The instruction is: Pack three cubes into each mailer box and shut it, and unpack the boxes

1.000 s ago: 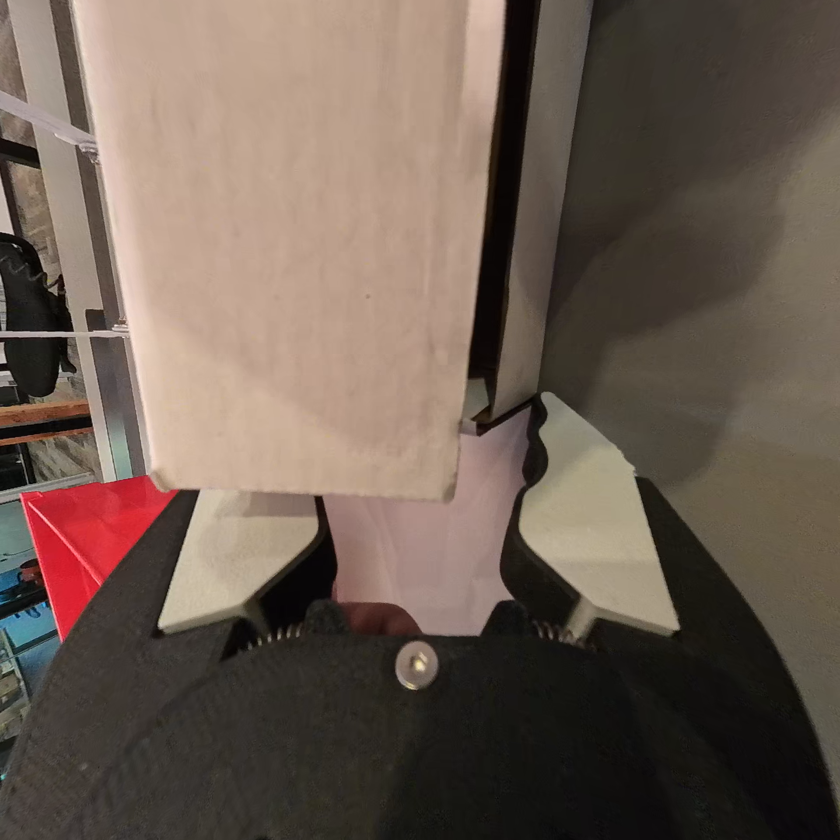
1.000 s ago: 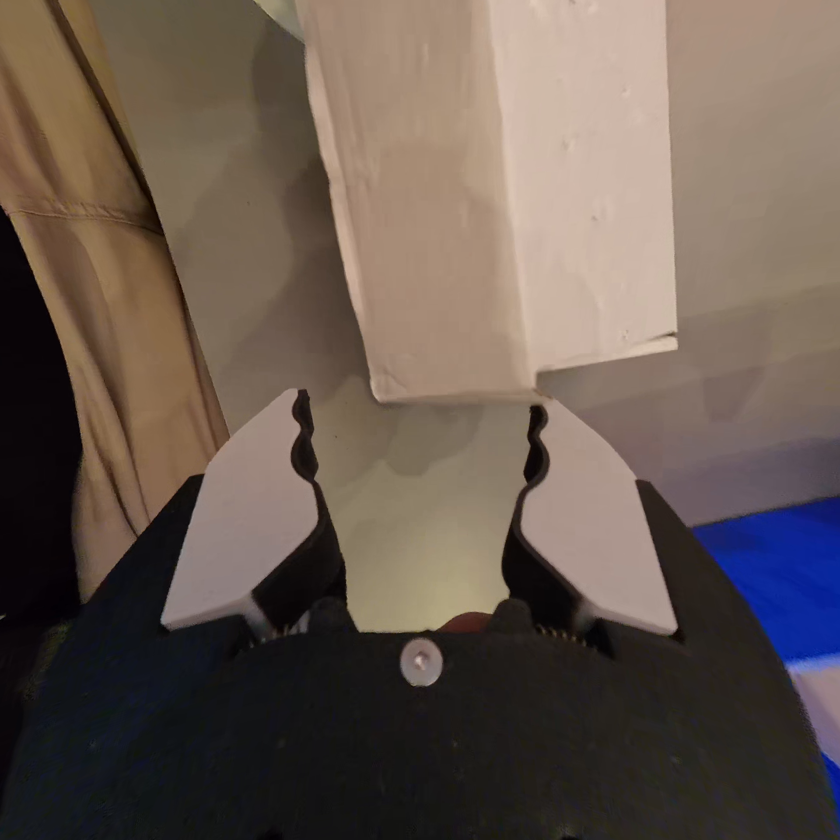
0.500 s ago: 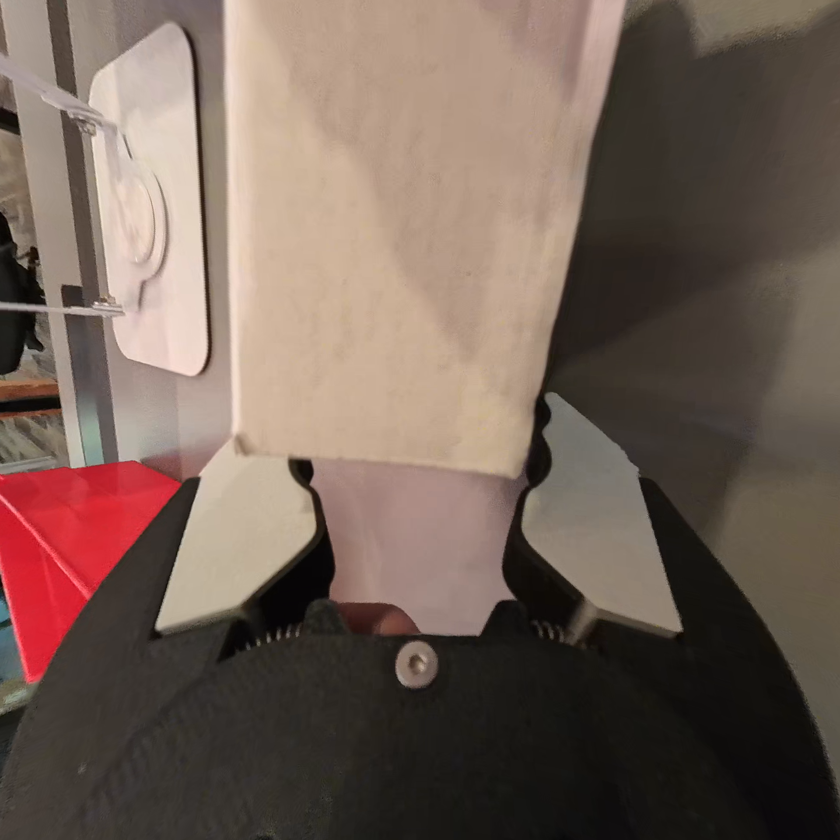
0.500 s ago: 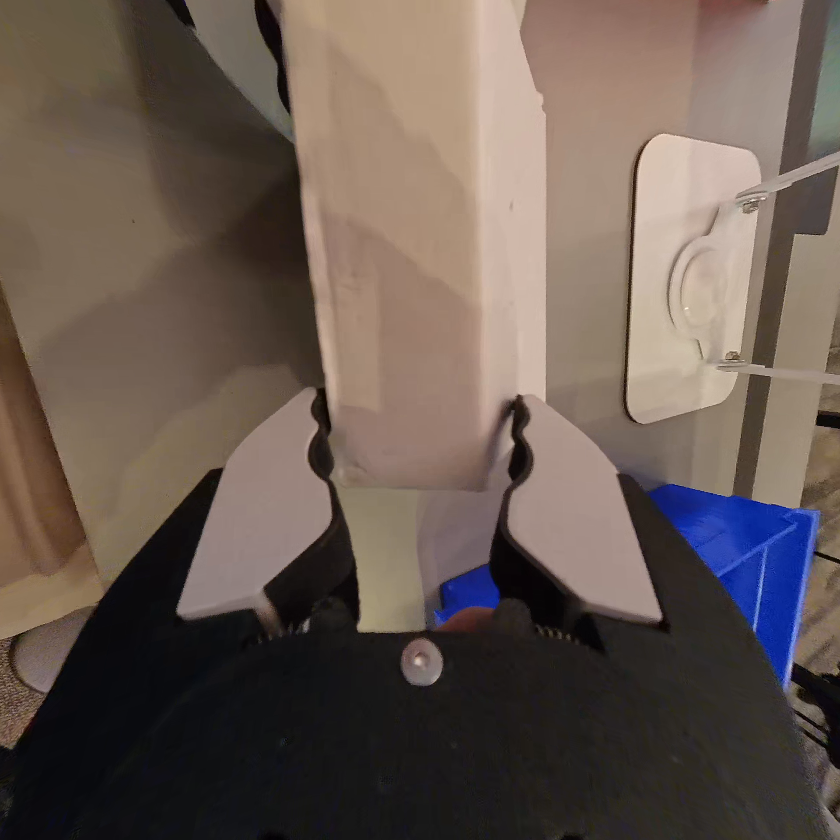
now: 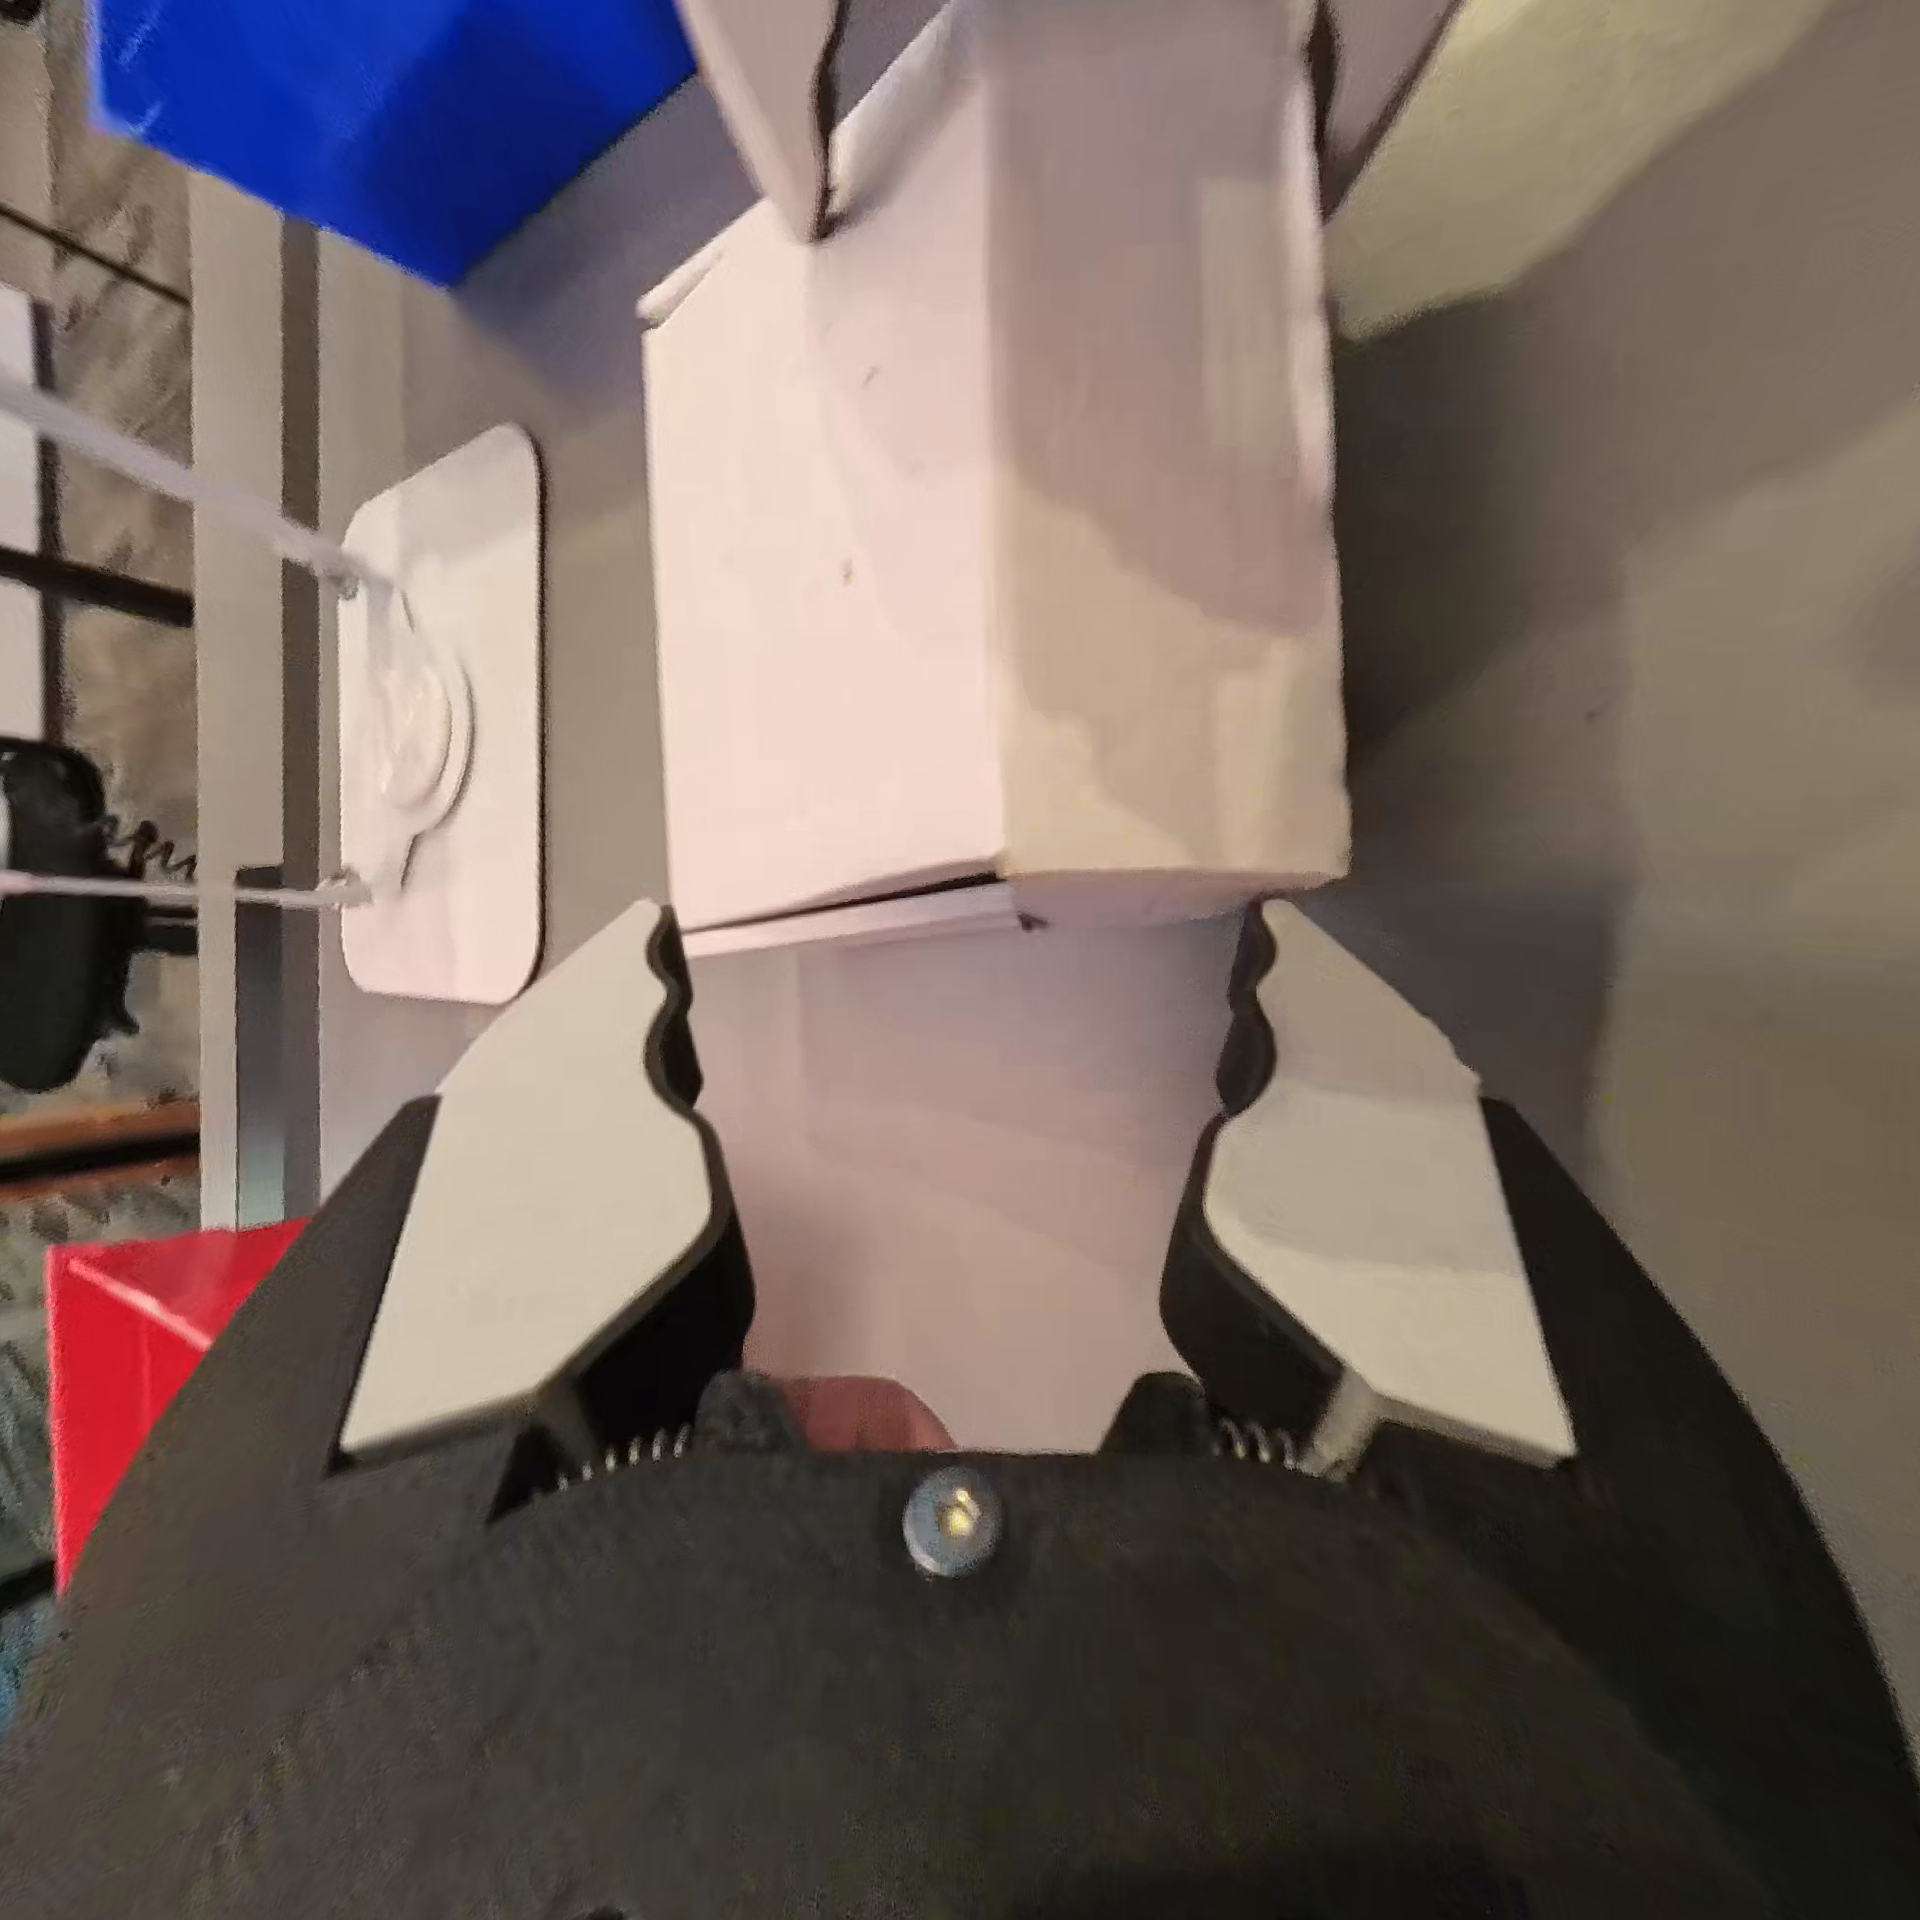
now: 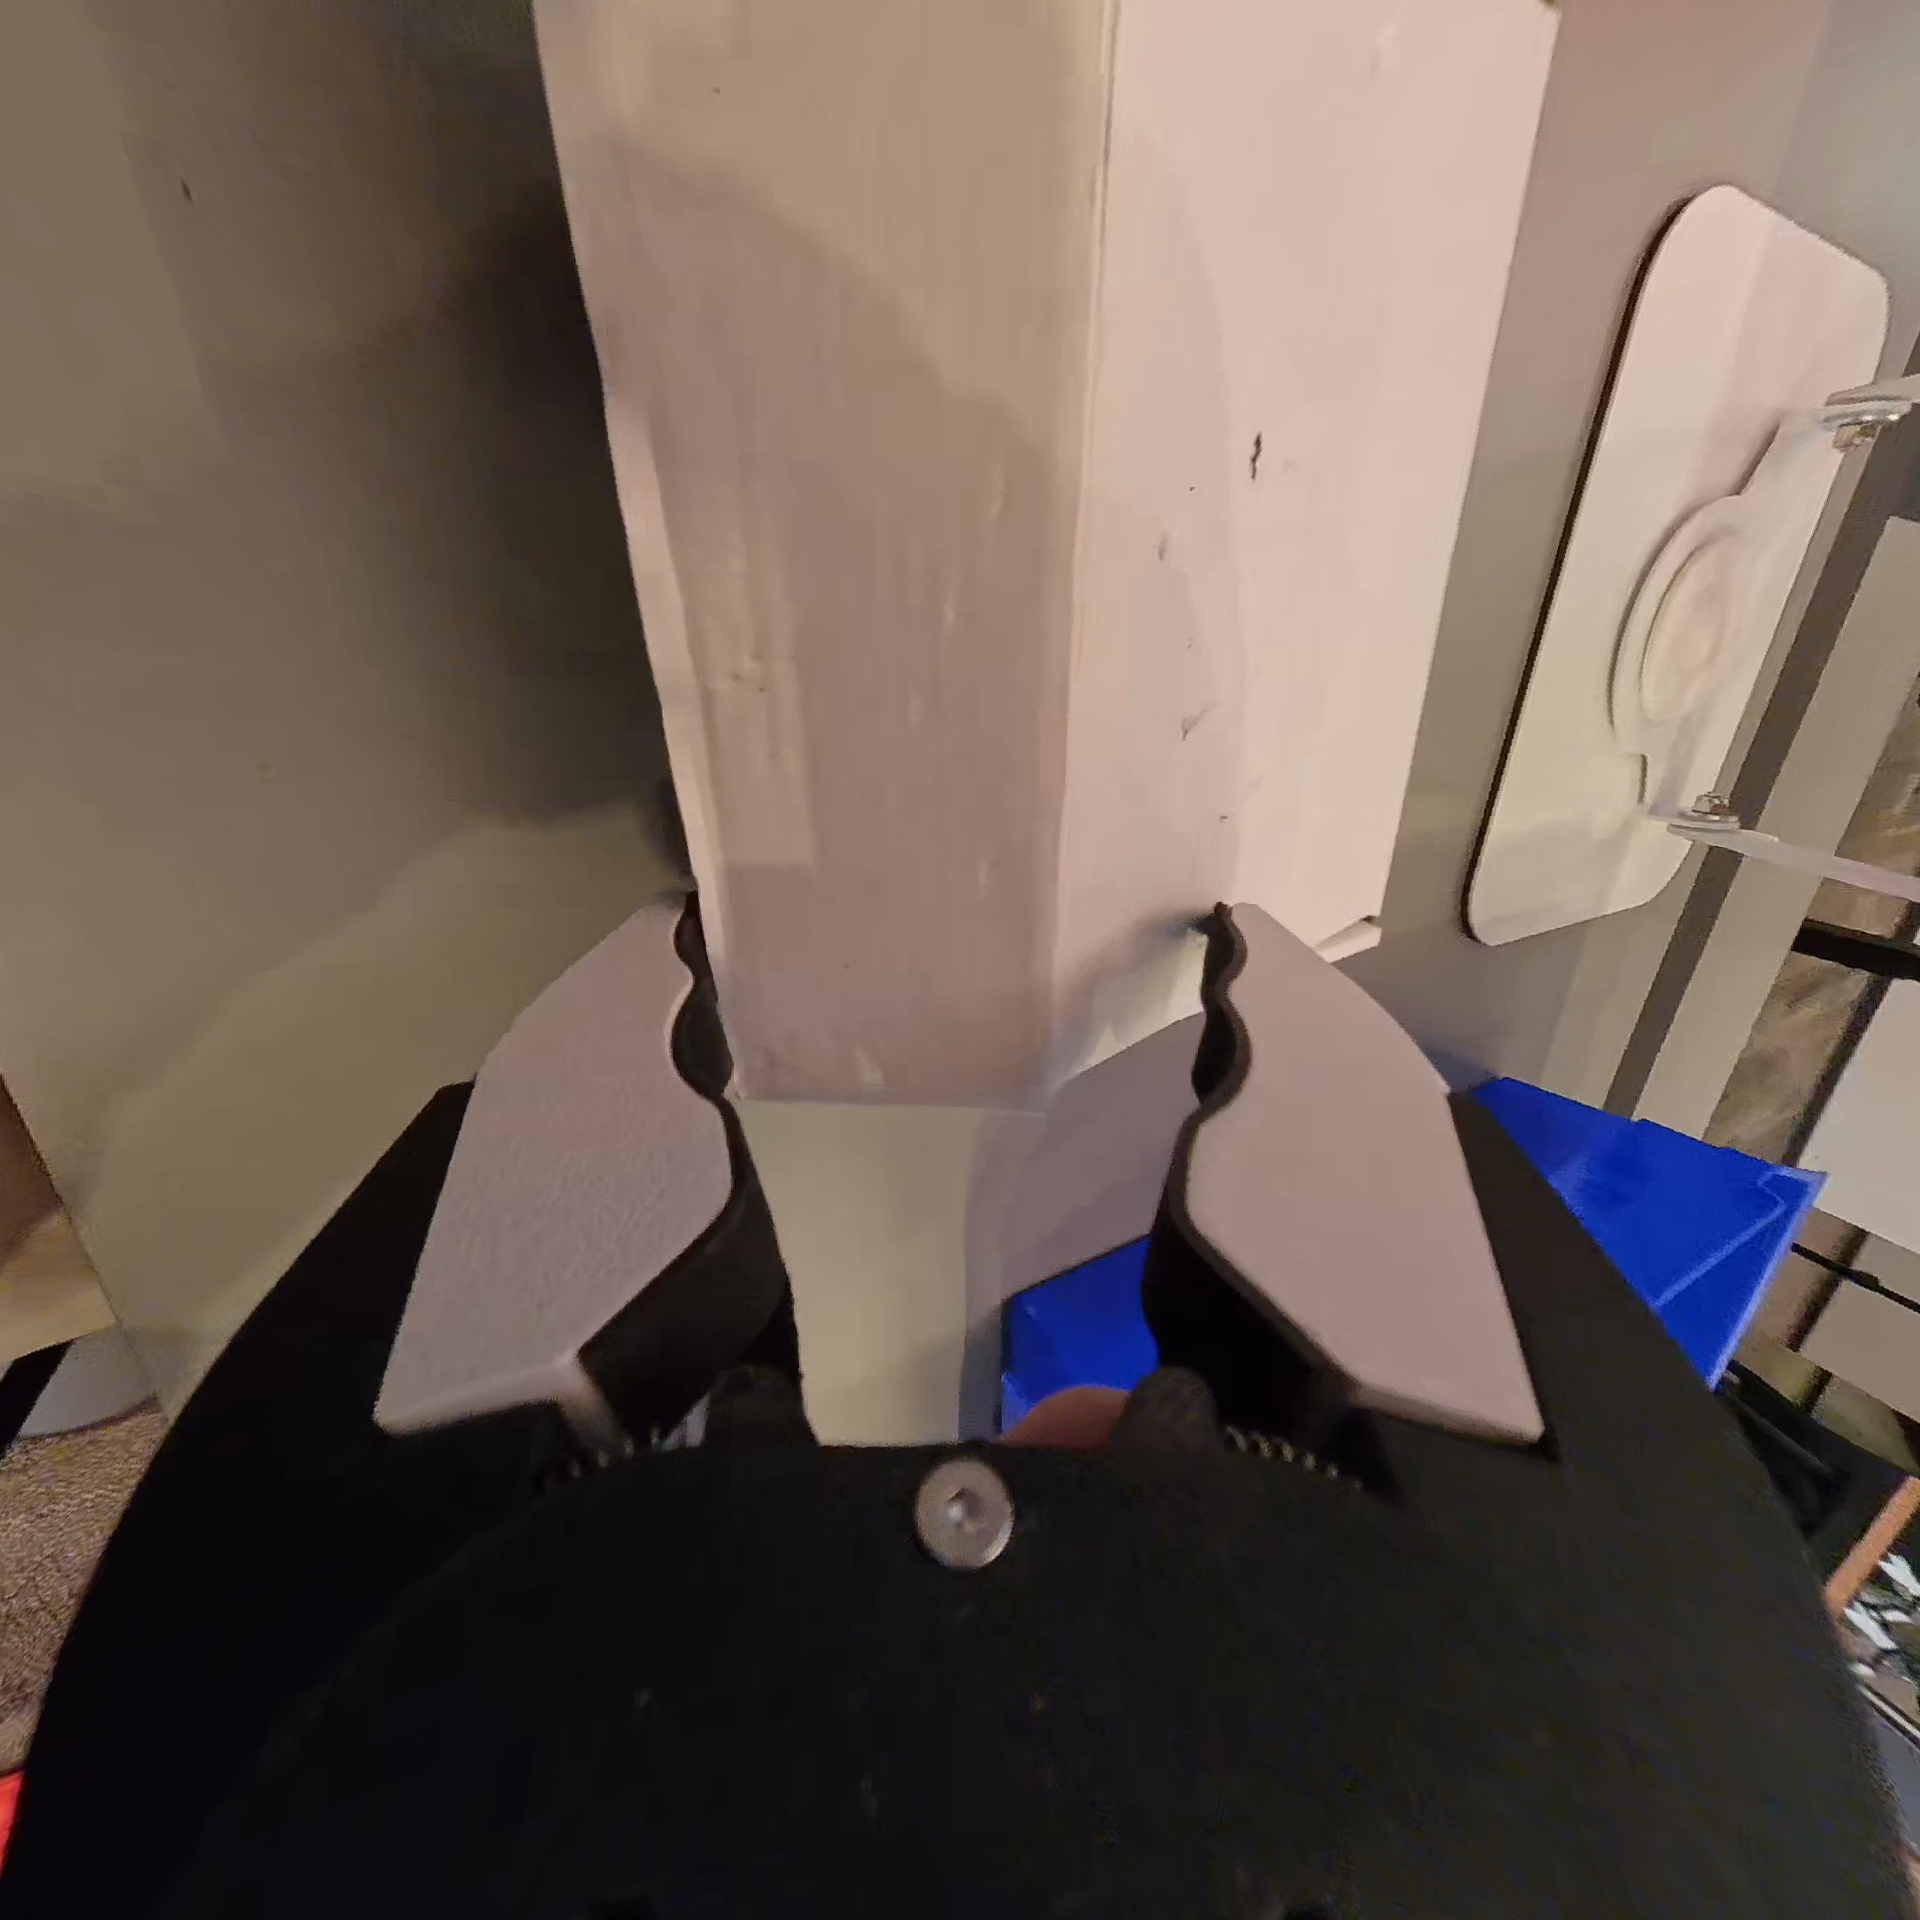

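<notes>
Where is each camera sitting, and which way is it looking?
Left wrist view: it sits on the left gripper, looking forward along its open fingers at the near end of the white mailer box; the right gripper shows at the box's far end.
Right wrist view: it sits on the right gripper, looking along its fingers, which stand either side of the box's end.
Both views share the box, the blue bin and the white plate.
</notes>
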`<state>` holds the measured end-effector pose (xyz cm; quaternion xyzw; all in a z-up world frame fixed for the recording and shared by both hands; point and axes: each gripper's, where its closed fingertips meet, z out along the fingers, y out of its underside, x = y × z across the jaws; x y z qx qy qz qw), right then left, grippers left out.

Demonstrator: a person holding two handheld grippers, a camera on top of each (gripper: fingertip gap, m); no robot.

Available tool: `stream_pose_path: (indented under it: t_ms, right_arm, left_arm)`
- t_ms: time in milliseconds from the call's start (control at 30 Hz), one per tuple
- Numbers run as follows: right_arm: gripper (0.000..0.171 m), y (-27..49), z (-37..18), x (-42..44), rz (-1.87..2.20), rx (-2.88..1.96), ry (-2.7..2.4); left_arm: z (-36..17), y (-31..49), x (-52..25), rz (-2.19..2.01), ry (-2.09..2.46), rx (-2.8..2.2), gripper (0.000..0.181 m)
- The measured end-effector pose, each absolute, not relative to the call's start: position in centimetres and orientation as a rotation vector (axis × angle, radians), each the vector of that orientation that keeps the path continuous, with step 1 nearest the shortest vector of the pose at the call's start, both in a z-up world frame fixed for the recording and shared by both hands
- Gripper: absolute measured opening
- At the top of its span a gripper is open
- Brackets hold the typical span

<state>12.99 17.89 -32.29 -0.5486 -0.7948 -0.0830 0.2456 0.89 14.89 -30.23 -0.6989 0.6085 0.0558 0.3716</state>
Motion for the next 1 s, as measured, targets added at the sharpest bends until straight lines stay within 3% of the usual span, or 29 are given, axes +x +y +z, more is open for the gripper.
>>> stream_pose_path:
  t_ms: [367,700,1000]
  right_arm:
    - [0.093,17.7,-33.4,12.5,-0.215,-1.5,-2.182]
    - [0.086,17.2,-30.9,13.6,0.144,-1.871,-1.816]
    - [0.083,16.9,-32.8,15.1,0.503,-2.188,-1.506]
  left_arm:
    - [-33.4,13.3,1.5,0.113,1.702,-1.83,0.1]
    - [-31.6,13.2,0.4,-0.06,1.561,-1.978,0.099]
    - [-30.8,13.8,2.0,-0.092,1.438,-1.993,0.095]
